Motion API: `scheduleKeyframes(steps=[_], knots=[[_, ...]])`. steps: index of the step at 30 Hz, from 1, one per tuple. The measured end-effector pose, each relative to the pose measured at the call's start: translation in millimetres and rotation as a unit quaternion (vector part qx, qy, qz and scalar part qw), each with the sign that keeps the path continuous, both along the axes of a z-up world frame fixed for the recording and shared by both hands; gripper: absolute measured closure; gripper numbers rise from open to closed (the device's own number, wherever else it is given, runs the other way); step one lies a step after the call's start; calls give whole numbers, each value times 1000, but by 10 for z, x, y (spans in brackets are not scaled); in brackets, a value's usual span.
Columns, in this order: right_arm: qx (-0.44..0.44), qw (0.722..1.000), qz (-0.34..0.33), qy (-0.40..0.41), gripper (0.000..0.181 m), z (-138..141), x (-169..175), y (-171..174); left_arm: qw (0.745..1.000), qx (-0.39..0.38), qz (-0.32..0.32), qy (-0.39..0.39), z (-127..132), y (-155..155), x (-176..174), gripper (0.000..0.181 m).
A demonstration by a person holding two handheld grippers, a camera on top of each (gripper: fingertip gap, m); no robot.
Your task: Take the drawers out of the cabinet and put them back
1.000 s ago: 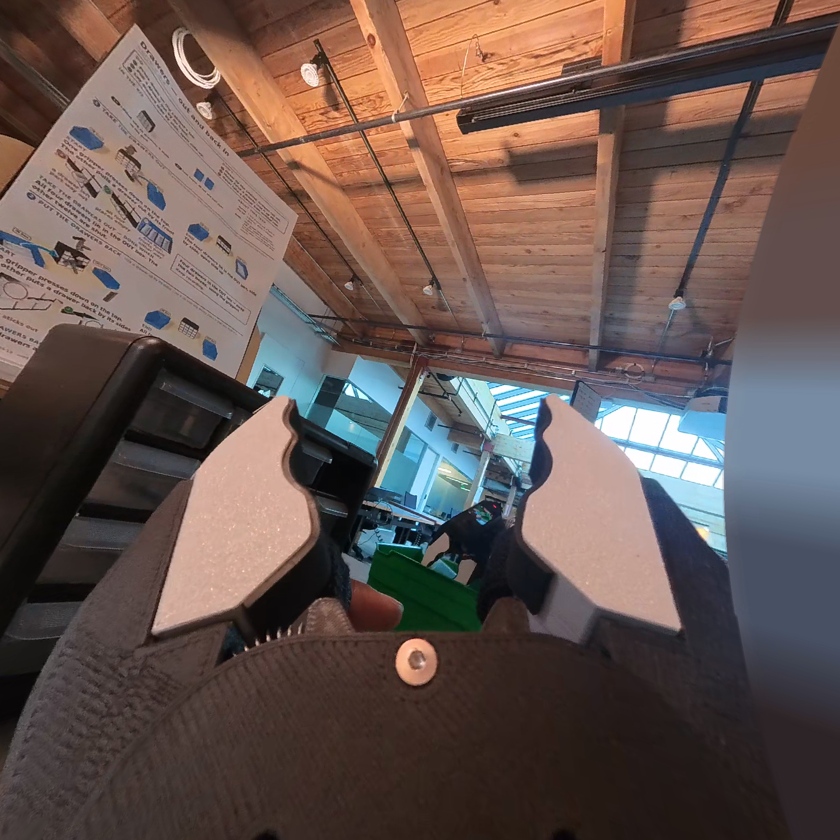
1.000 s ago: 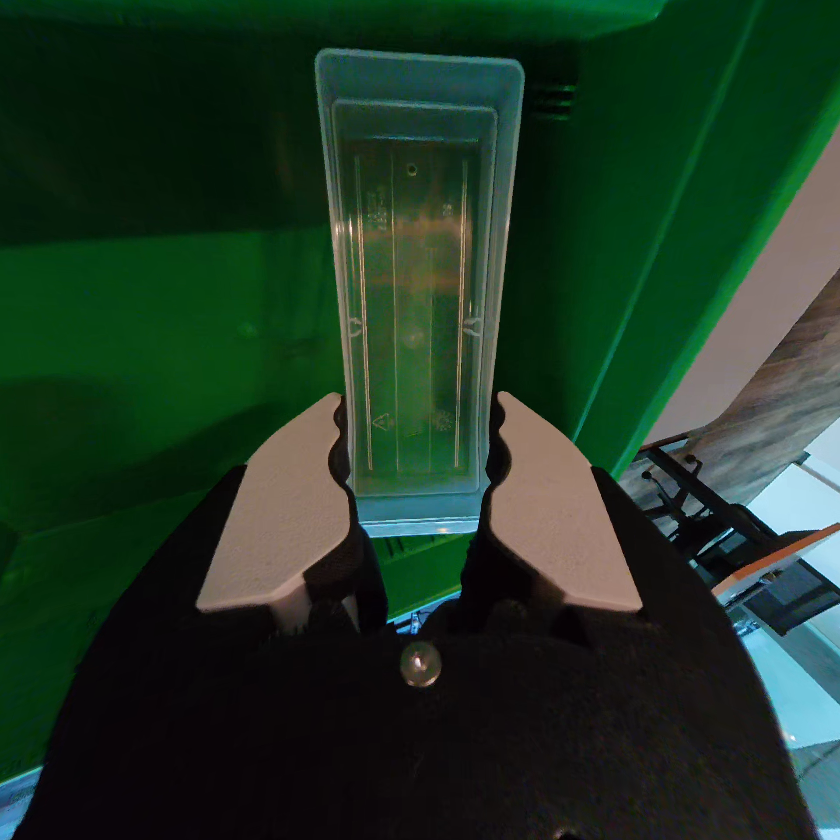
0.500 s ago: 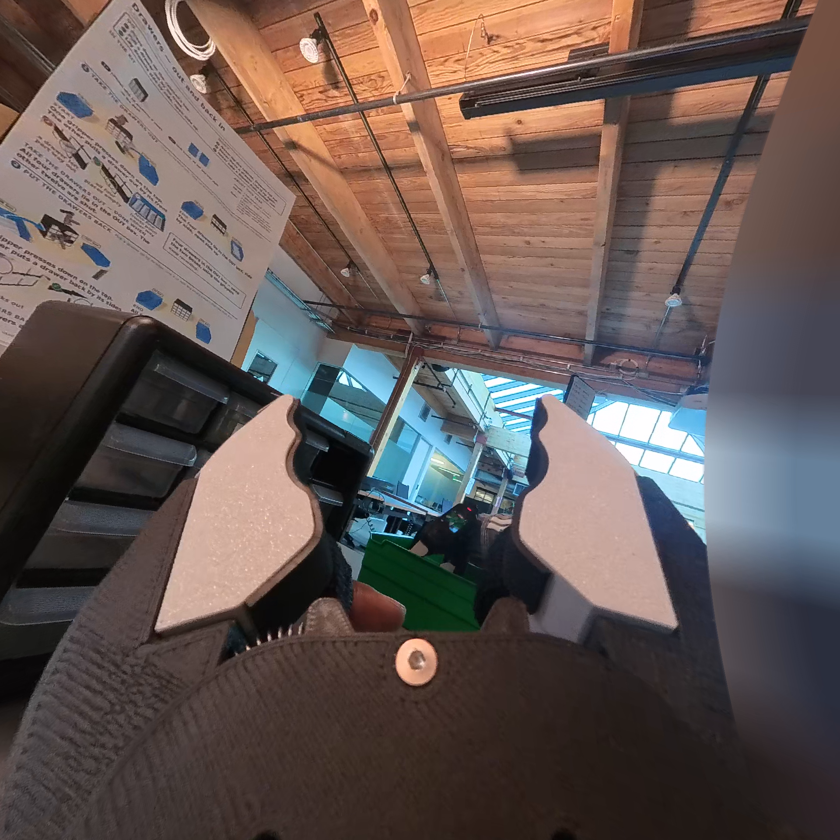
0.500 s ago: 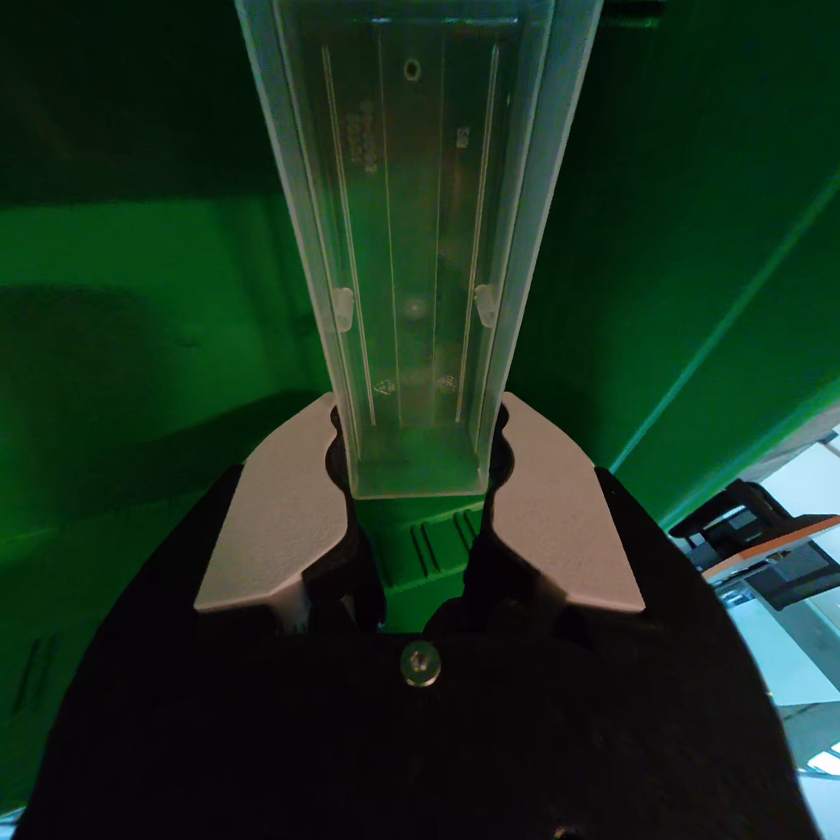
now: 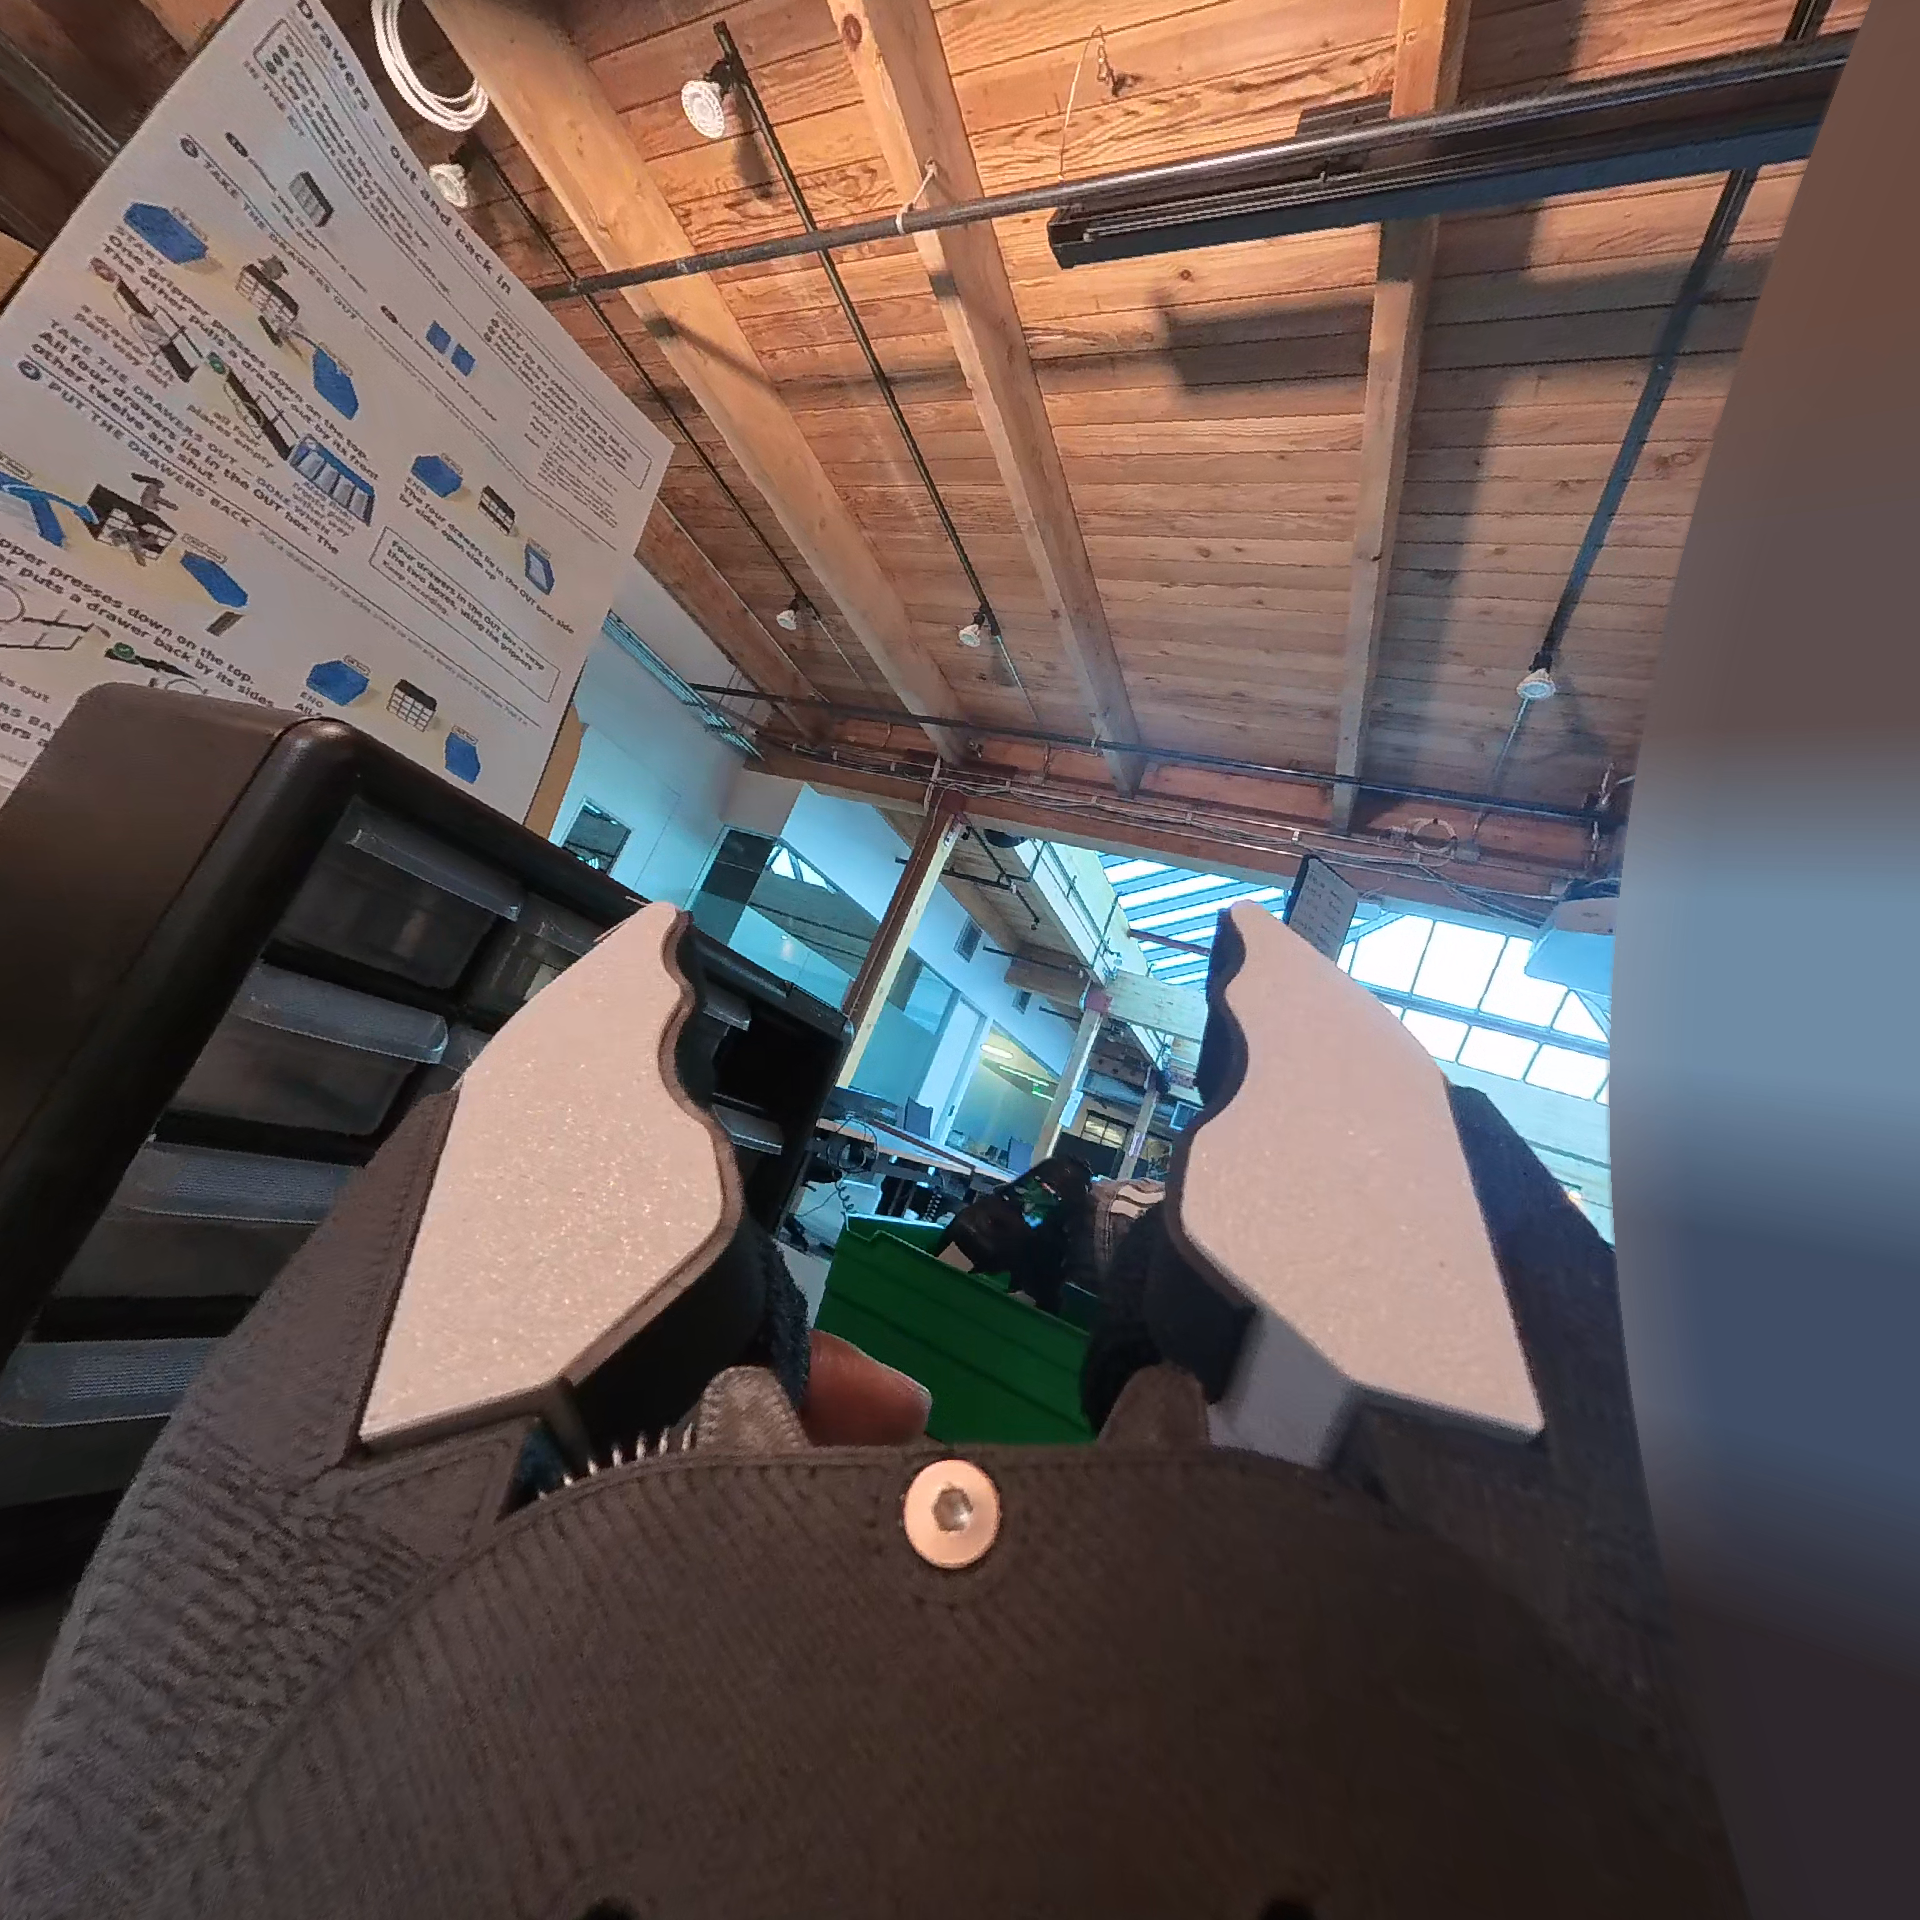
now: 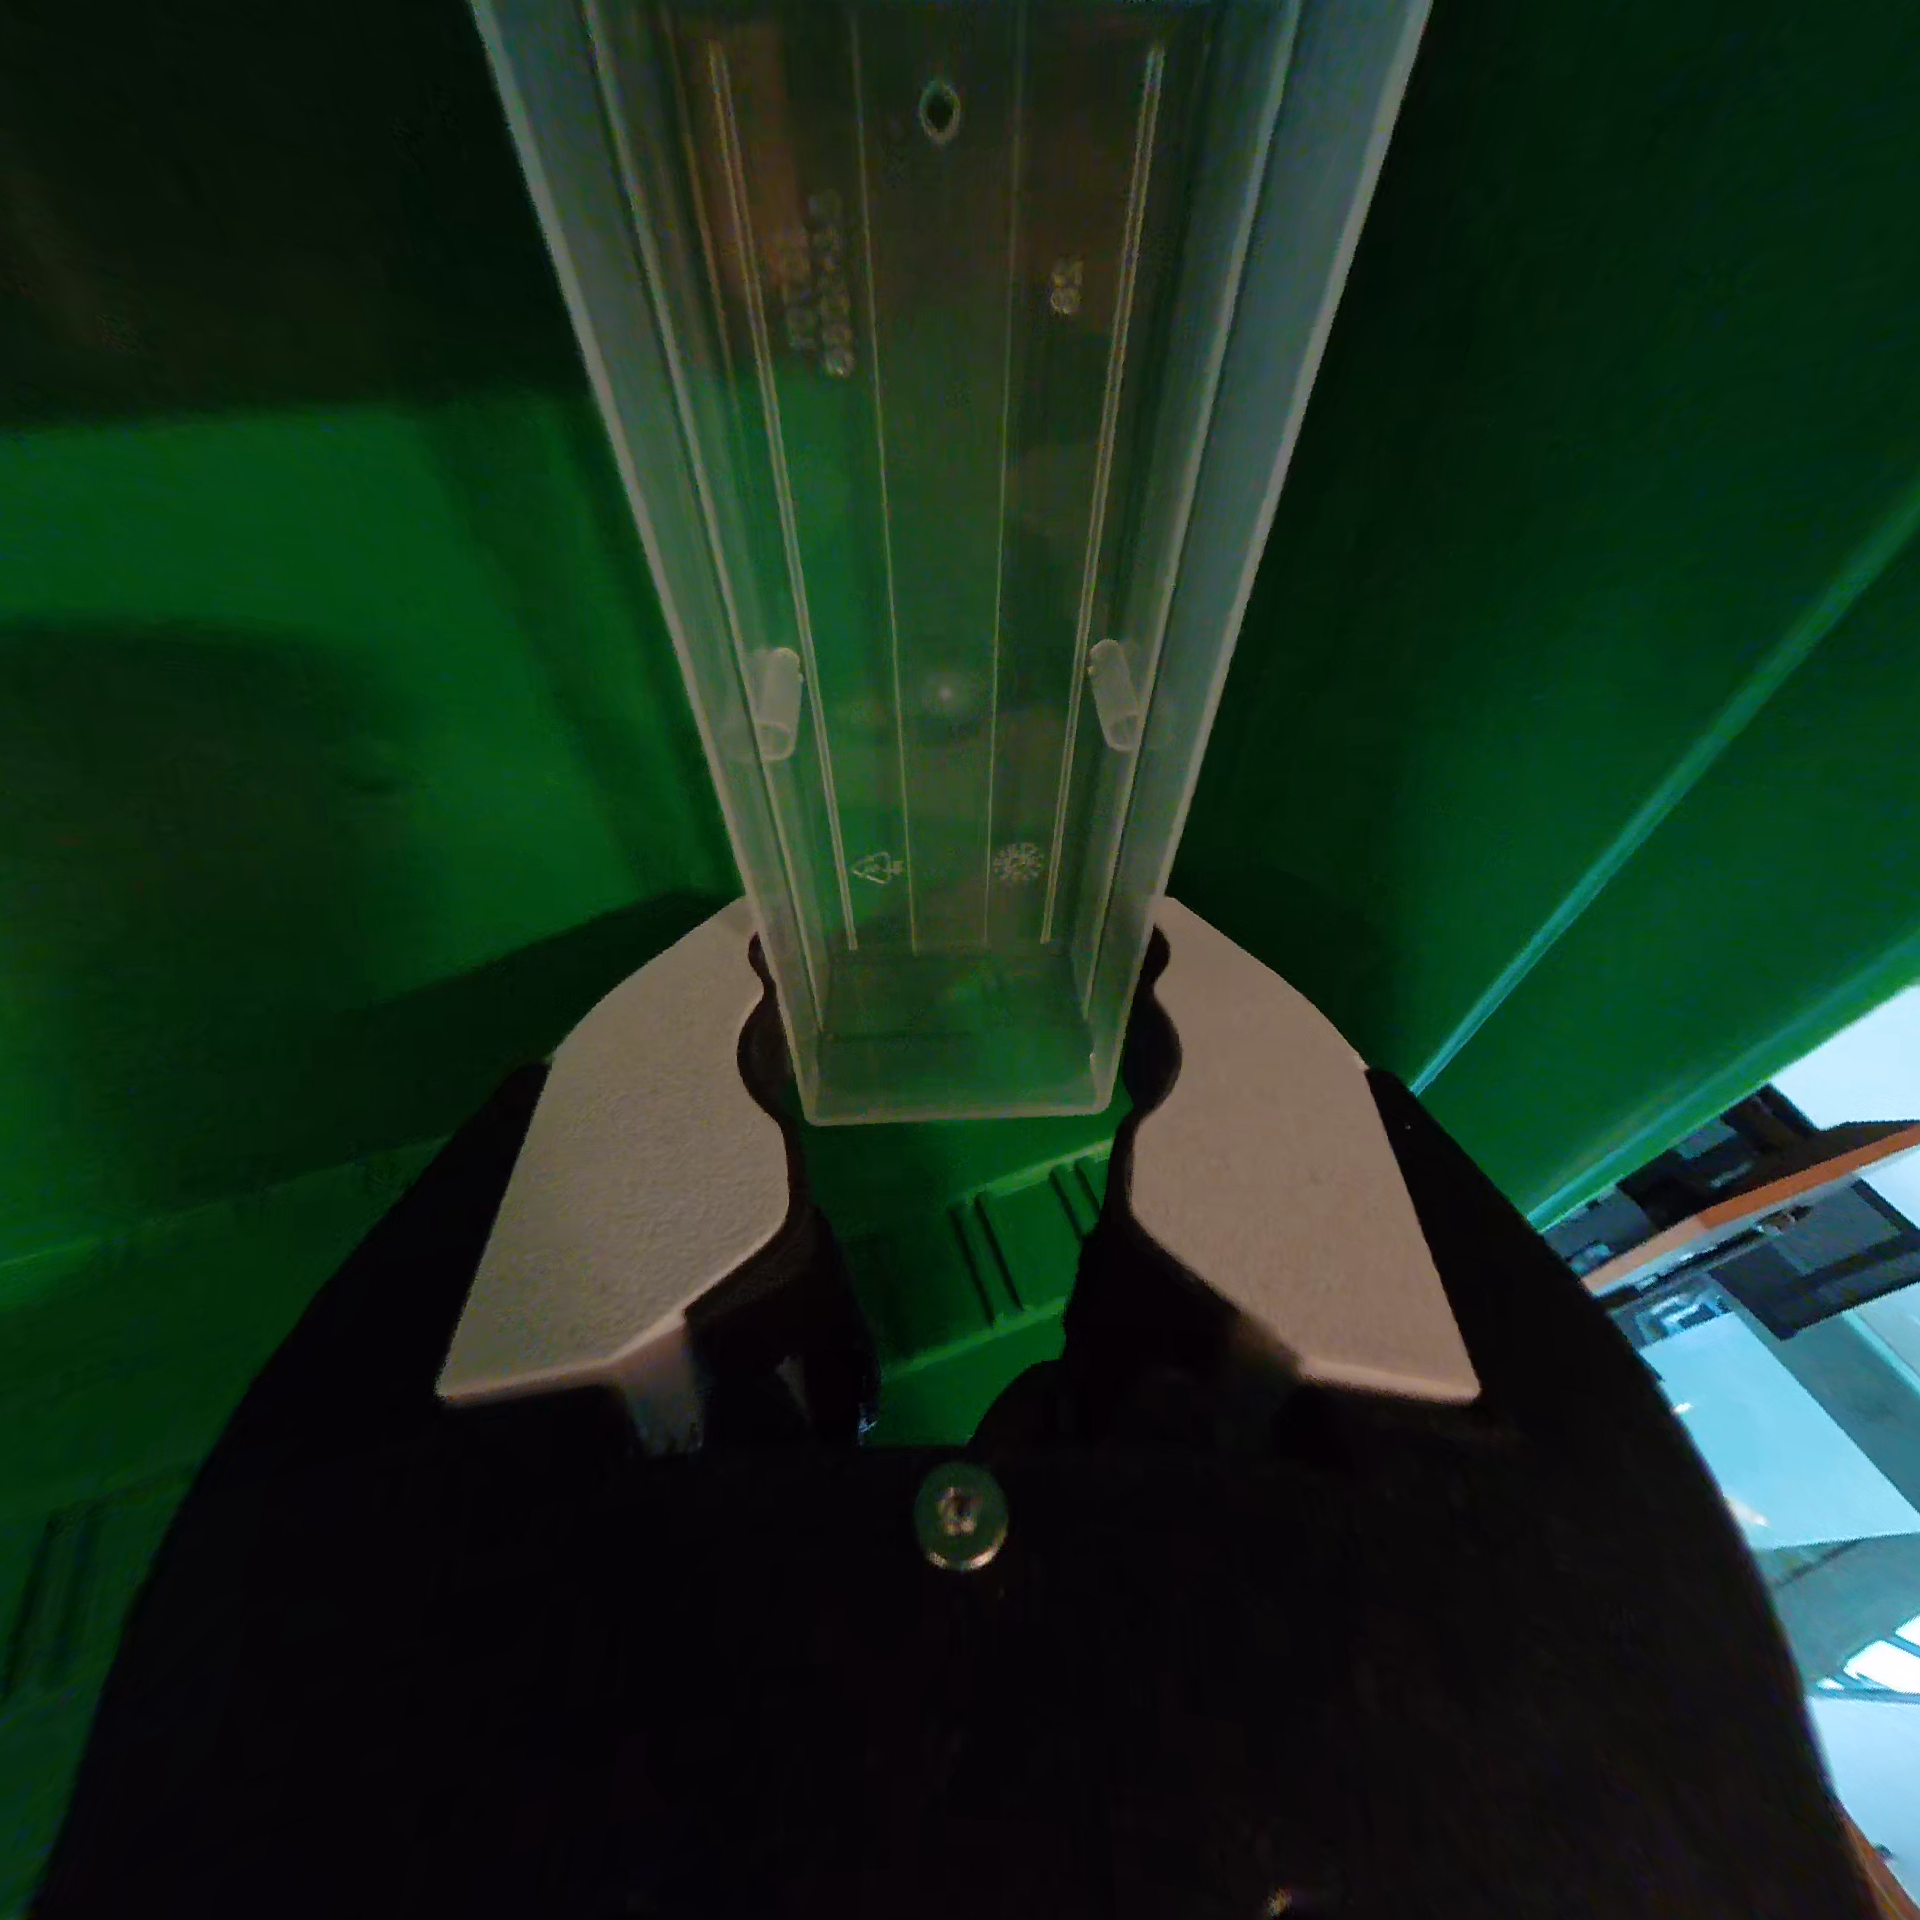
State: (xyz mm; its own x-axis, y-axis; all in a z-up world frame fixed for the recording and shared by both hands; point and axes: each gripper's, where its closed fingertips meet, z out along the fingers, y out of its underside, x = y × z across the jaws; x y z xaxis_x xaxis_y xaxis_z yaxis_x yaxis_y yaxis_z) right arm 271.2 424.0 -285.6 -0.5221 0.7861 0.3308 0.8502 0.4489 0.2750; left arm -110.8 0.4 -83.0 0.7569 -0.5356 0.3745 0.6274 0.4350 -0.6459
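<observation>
— Where is the drawer [image 6: 951, 540] relative to the right gripper [image 6: 951, 1023]?

— Its near end sits clamped between the two pale fingers [image 6: 644, 1164], the clear body running away from the camera, over the inside of a green bin [image 6: 312, 831].

— Anything cut off?

— The drawer's far end leaves the top edge; its embossed marks are too faint to make out.

— And the left gripper [image 5: 945, 1081]?

— Tilted up toward the wooden ceiling [image 5: 1195, 468], jaws spread with nothing between. The black cabinet [image 5: 187, 935] stands at its left, partly behind one finger.
</observation>
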Motion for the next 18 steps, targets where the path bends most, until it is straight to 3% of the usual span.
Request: scheduleKeyframes(steps=[8, 13, 16, 18], knots=[[4, 1000, -5, 28, 112, 37, -20, 10, 1000, 0, 0, 2, -1, -1, 7, 89], [-8, 990, -61, 124, 102, 254, -155, -80, 1000, -7, -1, 6, -11, 12, 16, 90], [-15, 958, -80, 275, 97, 644, -451, -244, 1000, -13, 2, 9, -21, 21, 18, 90], [-47, 888, -80, 449, 96, 1128, -790, -490, 1000, -17, 6, 13, -24, 25, 25, 91]])
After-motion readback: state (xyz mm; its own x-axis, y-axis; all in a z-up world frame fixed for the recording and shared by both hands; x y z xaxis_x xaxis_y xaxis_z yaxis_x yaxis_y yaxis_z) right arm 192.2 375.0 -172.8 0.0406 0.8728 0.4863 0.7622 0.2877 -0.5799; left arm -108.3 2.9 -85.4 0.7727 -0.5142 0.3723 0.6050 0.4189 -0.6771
